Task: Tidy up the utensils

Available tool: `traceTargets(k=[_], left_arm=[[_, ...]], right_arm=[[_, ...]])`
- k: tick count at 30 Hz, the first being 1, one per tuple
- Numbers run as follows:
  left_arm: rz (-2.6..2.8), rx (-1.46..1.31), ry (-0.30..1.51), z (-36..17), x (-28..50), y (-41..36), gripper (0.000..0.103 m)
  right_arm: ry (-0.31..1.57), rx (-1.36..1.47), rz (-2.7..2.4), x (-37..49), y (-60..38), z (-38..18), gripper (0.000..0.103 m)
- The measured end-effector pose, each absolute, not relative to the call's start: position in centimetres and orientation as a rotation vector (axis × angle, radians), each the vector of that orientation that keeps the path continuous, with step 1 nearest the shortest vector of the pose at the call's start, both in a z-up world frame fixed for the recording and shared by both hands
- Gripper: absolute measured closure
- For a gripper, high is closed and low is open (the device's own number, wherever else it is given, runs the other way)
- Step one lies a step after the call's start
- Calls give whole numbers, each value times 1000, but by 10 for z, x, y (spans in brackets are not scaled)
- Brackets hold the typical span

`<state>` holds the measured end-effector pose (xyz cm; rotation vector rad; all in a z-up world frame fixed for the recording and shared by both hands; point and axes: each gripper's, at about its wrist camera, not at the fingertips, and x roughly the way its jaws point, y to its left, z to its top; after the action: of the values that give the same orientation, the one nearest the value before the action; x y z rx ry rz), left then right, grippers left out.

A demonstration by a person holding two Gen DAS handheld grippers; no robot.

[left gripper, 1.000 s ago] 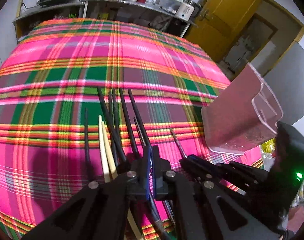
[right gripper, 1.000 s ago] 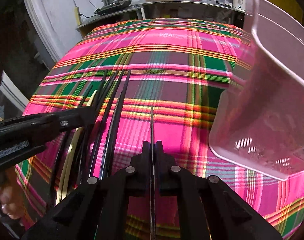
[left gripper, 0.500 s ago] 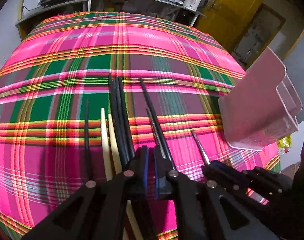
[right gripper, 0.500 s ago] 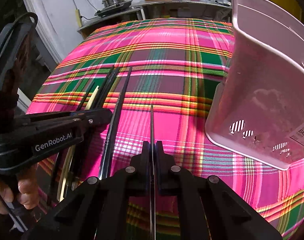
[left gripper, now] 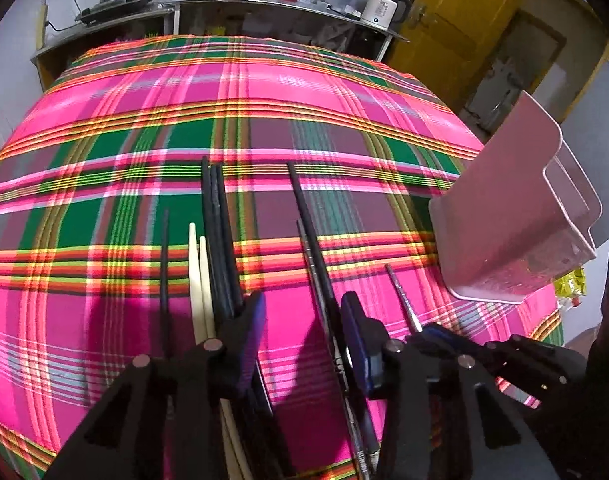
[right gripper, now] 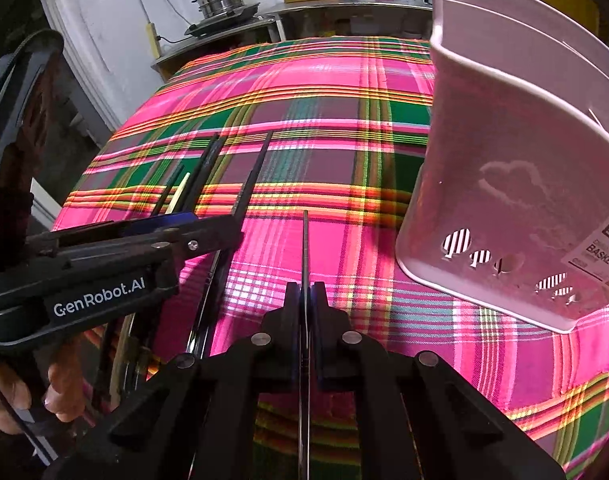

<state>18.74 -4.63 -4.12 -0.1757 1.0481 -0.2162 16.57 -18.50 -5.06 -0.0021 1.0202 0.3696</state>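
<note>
- Two grippers over plaid cloth (left gripper: 304, 120).
- left gripper (left gripper: 302, 320) jaws just opening, black chopstick (left gripper: 310, 236) loose between.
- right gripper (right gripper: 305, 300) clamped on thin metal chopstick (right gripper: 305, 248), beside pink basket (right gripper: 504, 160).

Both views are bright and sharp at the centre, the colours strongly saturated. Fisheye bending bows the plaid cloth (left gripper: 264, 128) and blackens the frame corners. Soft dark shadows fall beneath the left gripper (left gripper: 300, 320). The pink basket (right gripper: 516, 184) shows mild glare.
</note>
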Motion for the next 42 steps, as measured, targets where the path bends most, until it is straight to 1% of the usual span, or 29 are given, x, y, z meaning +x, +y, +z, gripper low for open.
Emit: traceTargets(k=[13,14,16,23,26,28,33,37,42], left_arm=[[-169,-76,1029,-40,178,-54,64],[-158,-68,1029,-39,180,-55,67],[-132,-32,1028,-40,183,-56,79],[-156,-43,1037,-38,192,-51,79],[-174,-51,1039,-38,198,-49,82],[-176,-38,1036,-38,199,-49,90],[-205,-51,1036,-38,201,-45,95],[-233,-102,1047,-37,200,-39,96],[-266,-136,1028,-25,188,-35,96]], right_arm=[[1016,-3,364,165,-185,-50,98],[1016,-3,363,165,-185,-50,98],[1017,-2,362,165,-185,-50,98],[1018,-21,362,169,-180,-50,98],[1016,-26,363,173,-176,-49,98],[1015,-29,356,177,-173,-49,97],[1014,-37,356,184,-165,-51,98],[1007,-37,372,184,-162,-49,98],[964,-8,396,172,-168,-32,98]])
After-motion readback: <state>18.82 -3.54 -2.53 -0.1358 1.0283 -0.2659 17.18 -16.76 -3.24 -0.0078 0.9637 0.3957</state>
